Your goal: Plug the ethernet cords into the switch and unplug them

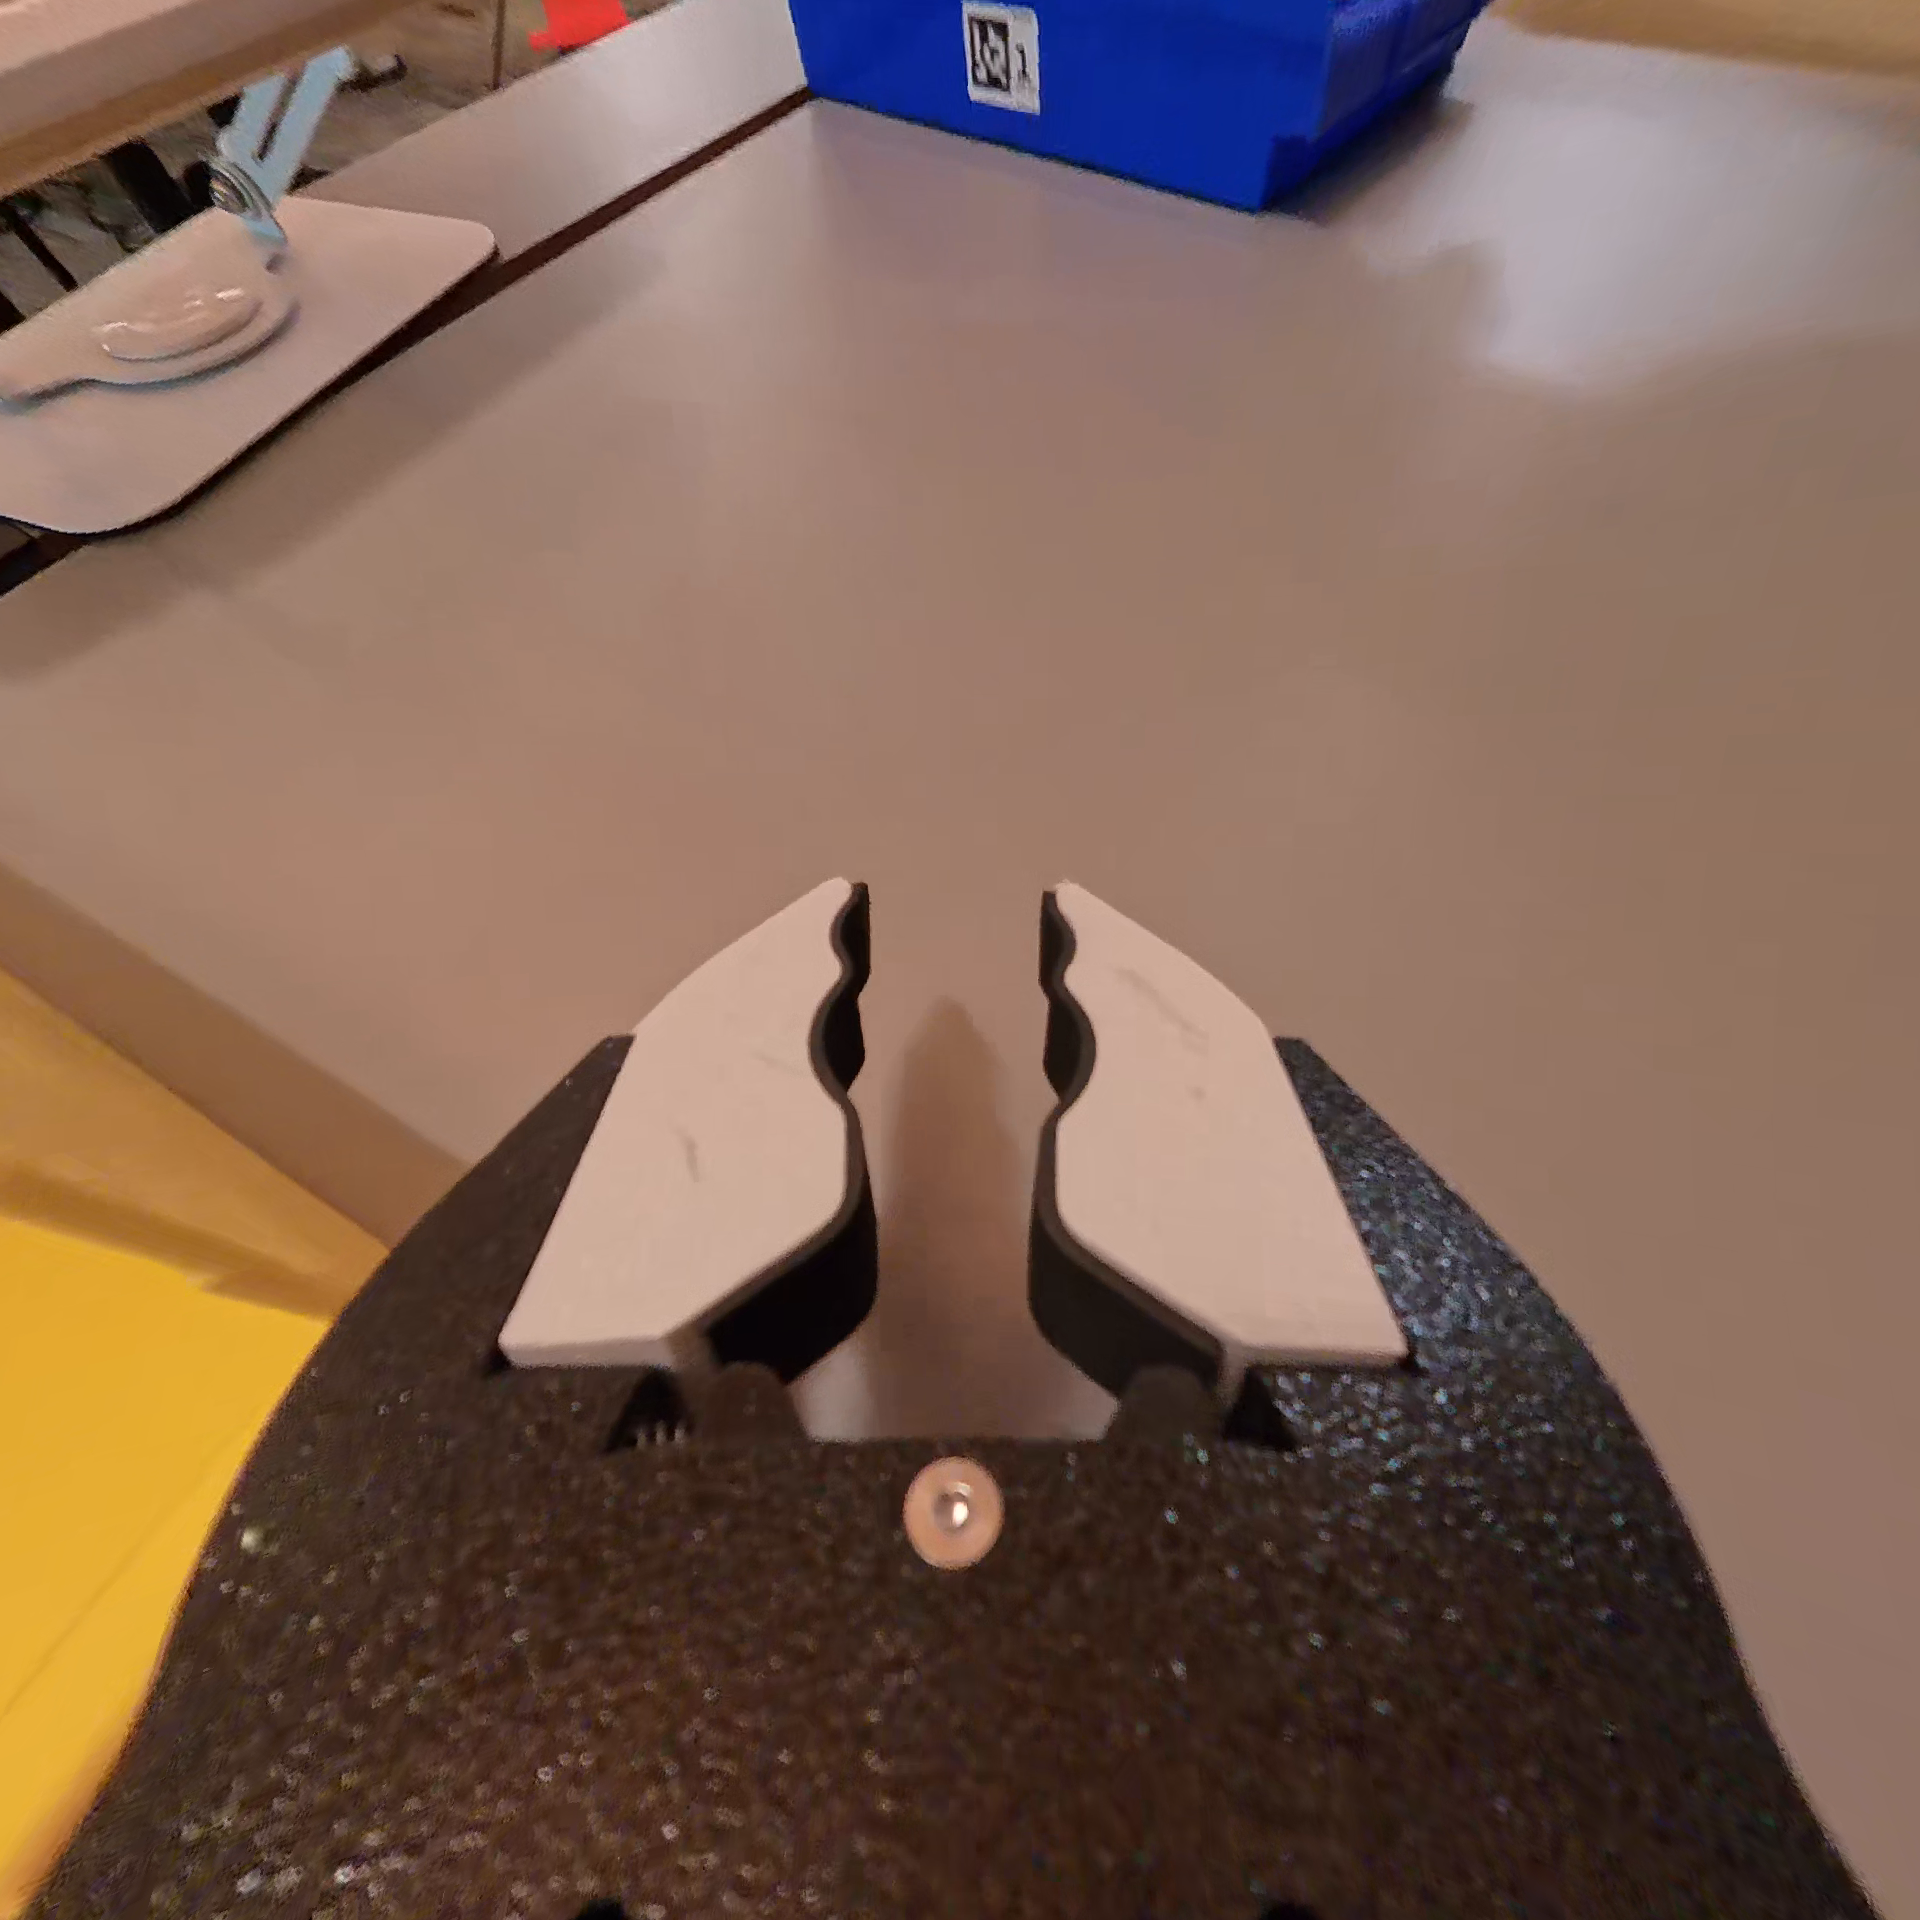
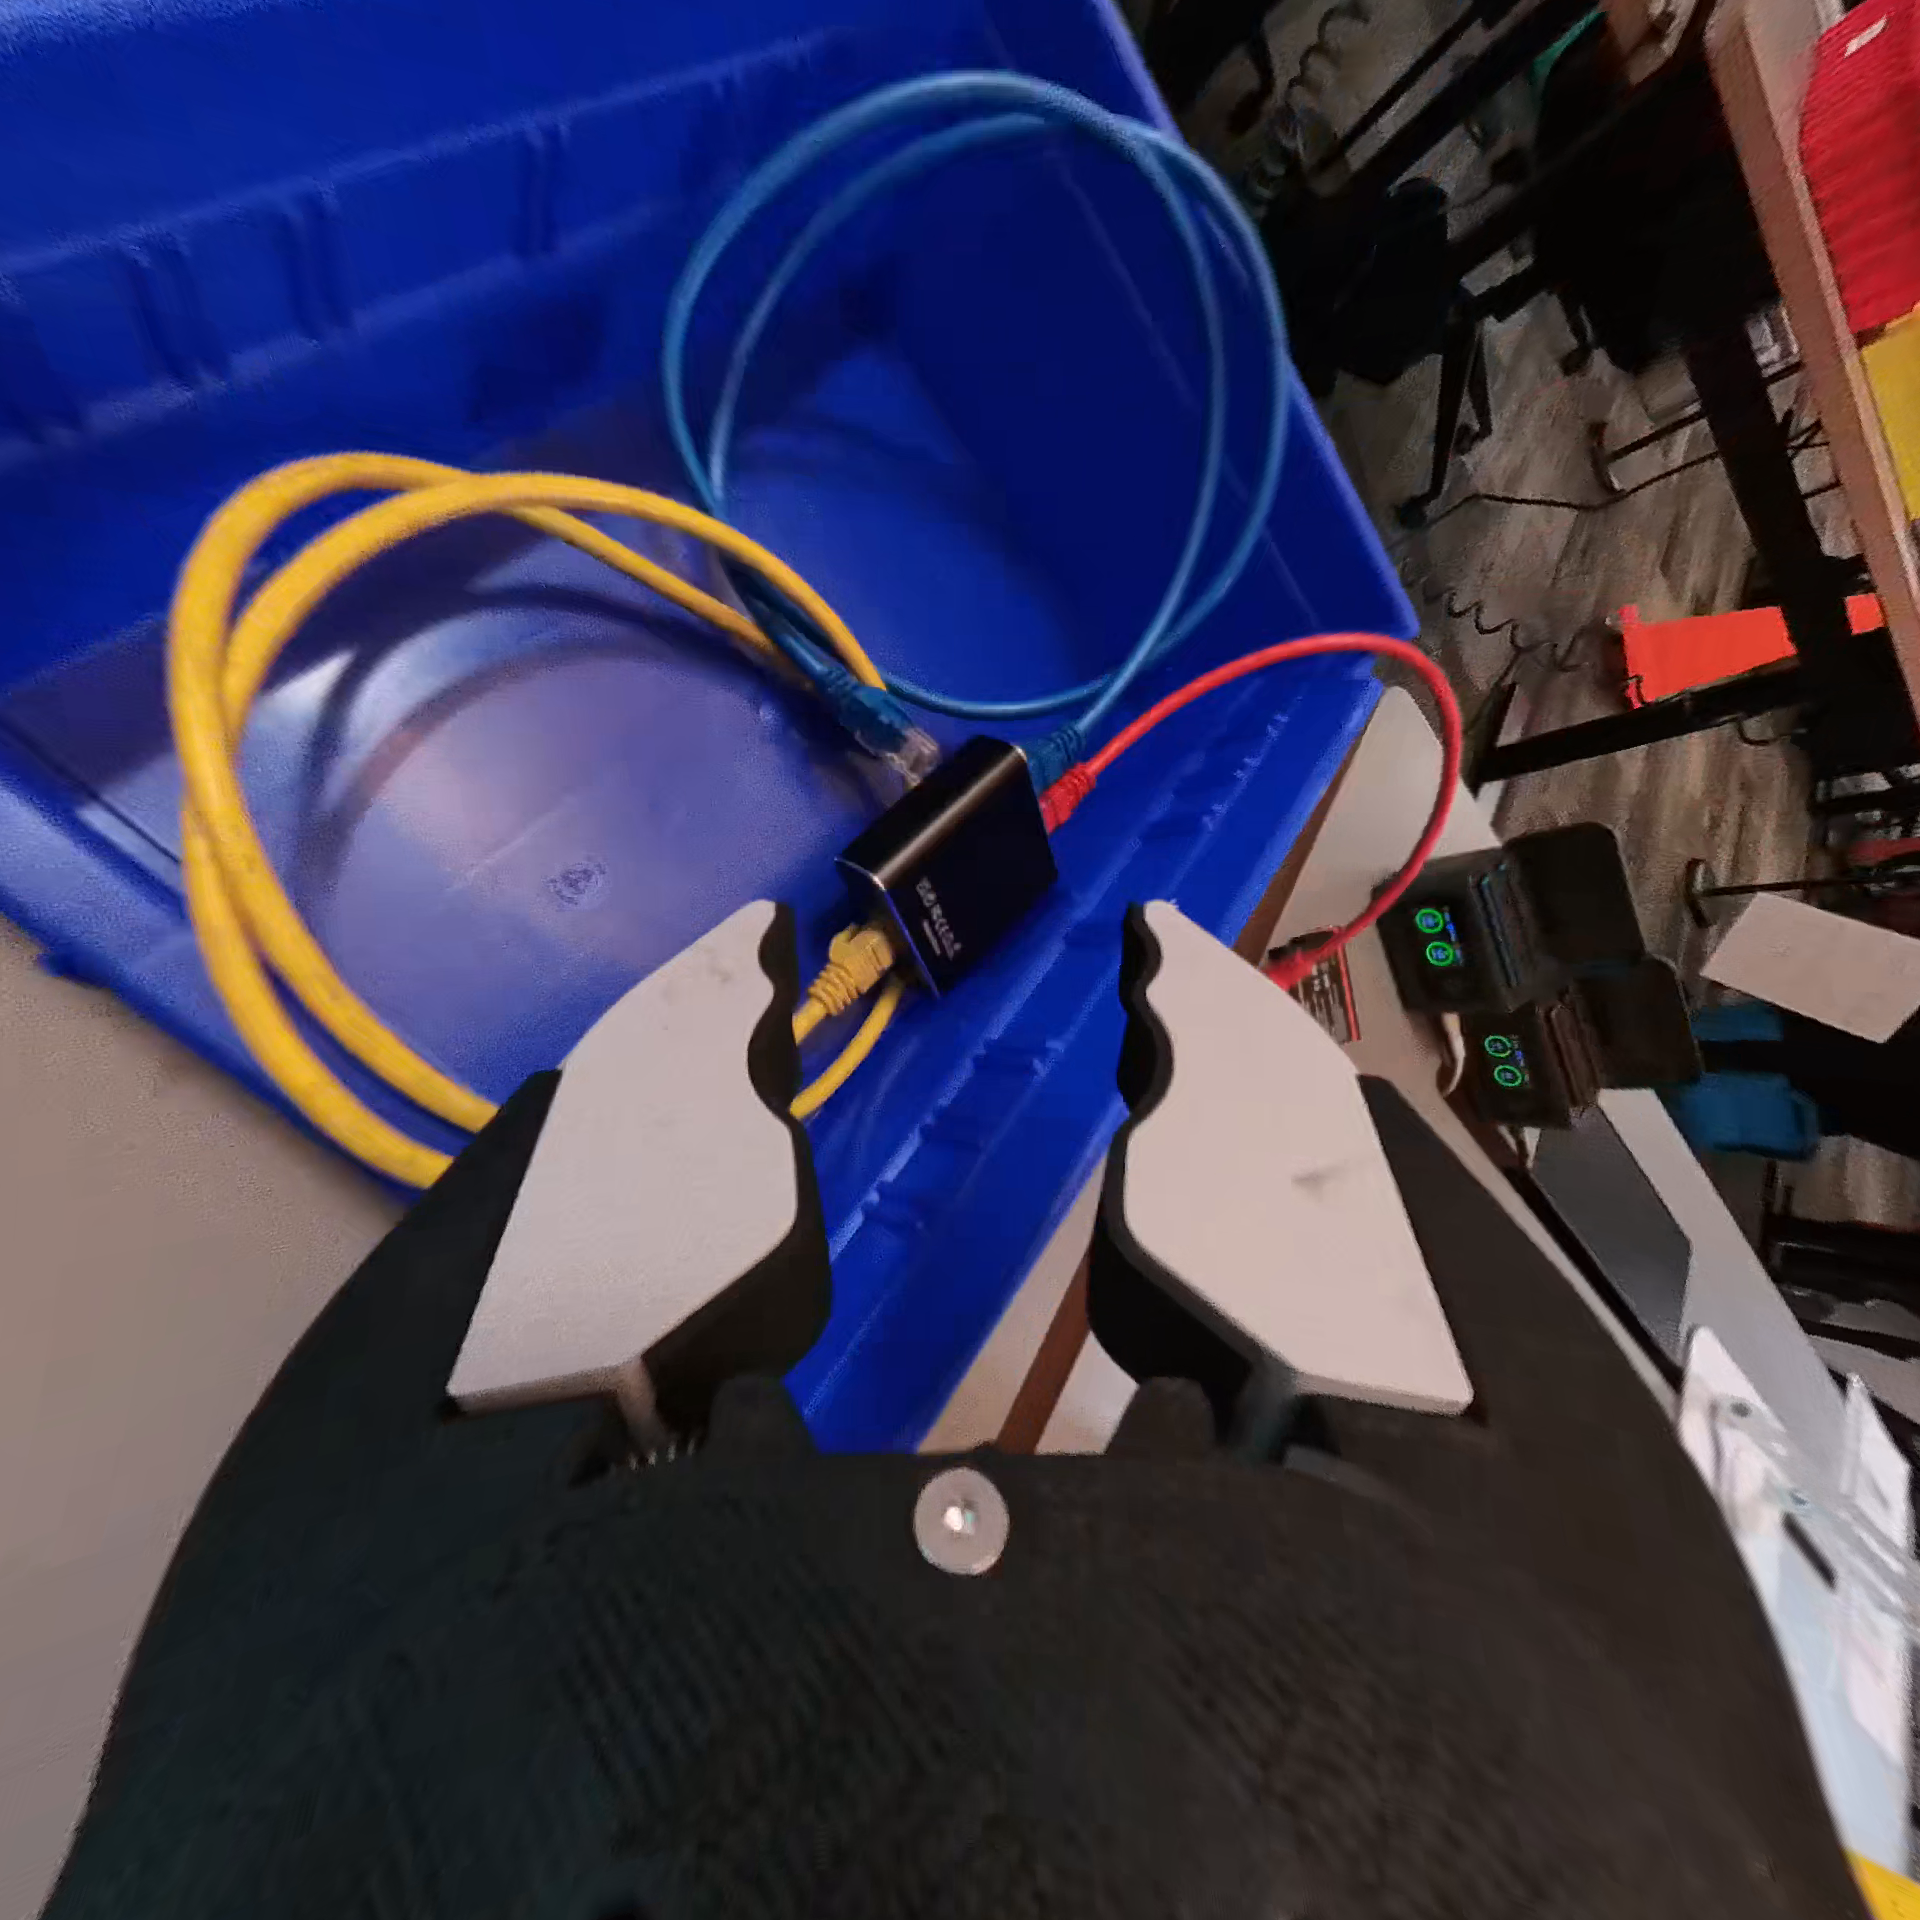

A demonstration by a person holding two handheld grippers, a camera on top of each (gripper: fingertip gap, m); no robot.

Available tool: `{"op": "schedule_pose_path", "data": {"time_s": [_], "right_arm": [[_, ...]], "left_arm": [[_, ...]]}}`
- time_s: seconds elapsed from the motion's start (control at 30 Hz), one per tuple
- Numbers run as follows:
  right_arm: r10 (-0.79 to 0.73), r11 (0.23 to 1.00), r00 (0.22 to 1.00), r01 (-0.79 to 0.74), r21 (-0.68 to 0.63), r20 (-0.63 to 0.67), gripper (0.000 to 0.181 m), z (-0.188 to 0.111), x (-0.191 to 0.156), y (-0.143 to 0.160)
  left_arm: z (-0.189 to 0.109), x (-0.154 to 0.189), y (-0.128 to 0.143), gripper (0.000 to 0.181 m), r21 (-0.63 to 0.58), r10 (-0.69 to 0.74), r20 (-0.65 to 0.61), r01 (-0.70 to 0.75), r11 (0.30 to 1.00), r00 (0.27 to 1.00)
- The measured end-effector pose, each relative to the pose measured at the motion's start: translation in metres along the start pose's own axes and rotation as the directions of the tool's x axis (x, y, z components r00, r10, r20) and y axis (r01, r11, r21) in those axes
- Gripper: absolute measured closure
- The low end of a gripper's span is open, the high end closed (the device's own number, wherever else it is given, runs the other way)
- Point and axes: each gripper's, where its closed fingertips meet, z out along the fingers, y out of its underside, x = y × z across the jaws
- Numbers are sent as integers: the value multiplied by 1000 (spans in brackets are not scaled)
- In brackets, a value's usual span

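In the right wrist view a small black switch (image 2: 951, 862) lies inside a blue bin (image 2: 1091, 1039) near its right wall. A yellow cord (image 2: 223, 769) is plugged into its near end. A blue cord (image 2: 1226, 343) and a red cord (image 2: 1423, 686) are plugged into its far end; the blue cord's other plug (image 2: 883, 722) lies loose beside the switch. The red cord hangs over the bin's wall. My right gripper (image 2: 951, 920) is open and empty, just above the switch. My left gripper (image 1: 954, 894) is open and empty over the bare grey table (image 1: 1143, 571).
The blue bin (image 1: 1132, 83) stands at the table's far edge in the left wrist view. A grey board with a light blue clamp (image 1: 249, 156) sits at the far left. Two black devices with green lights (image 2: 1496, 925) sit right of the bin, beyond the table edge.
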Motion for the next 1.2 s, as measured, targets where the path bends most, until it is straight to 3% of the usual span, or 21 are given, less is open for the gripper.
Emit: {"op": "schedule_pose_path", "data": {"time_s": [0.17,0.27,0.4,0.53,0.63,0.73,0.8,0.9,0.97,1.0,1.03,1.07,1.1,1.2], "right_arm": [[80,995,997,-78,62,-25,118,-38,-7,7],[173,981,978,-160,111,-115,121,-62,-12,20],[417,899,901,-389,199,-121,122,-88,-38,39],[573,793,814,-522,315,-94,123,-102,-79,42],[648,735,753,-581,350,-111,123,-103,-101,52],[686,695,722,-615,372,-89,125,-97,-113,58],[675,704,734,-613,357,-72,124,-98,-114,58],[684,692,725,-610,386,-80,124,-103,-107,56],[681,684,731,-609,401,-50,124,-103,-110,50],[677,685,735,-609,399,-41,124,-102,-111,49],[674,688,738,-608,395,-37,124,-102,-112,48],[673,689,739,-608,394,-36,124,-103,-112,48],[671,689,740,-605,398,-36,124,-104,-111,46],[668,681,743,-595,427,-30,124,-113,-108,37]], "left_arm": [[13,4,9,151,-102,39,2,-39,994,999],[24,20,-6,151,-53,75,-27,-77,996,997],[55,52,-33,144,-12,102,-124,-104,994,987],[112,87,-91,124,72,66,-195,-52,996,979],[170,104,-126,116,22,-9,-202,13,1000,979],[229,109,-150,113,-39,-66,-127,62,997,990],[260,109,-173,109,-14,-99,-68,98,995,993],[291,92,-205,105,77,-137,73,131,988,988],[306,83,-211,106,80,-154,119,145,986,981],[311,84,-212,116,77,-143,101,136,988,985],[312,84,-212,145,77,-127,99,120,990,987],[309,72,-210,156,81,-106,181,92,992,978],[303,60,-207,163,81,-62,250,43,996,966],[278,33,-191,175,98,-135,287,111,989,949]]}}
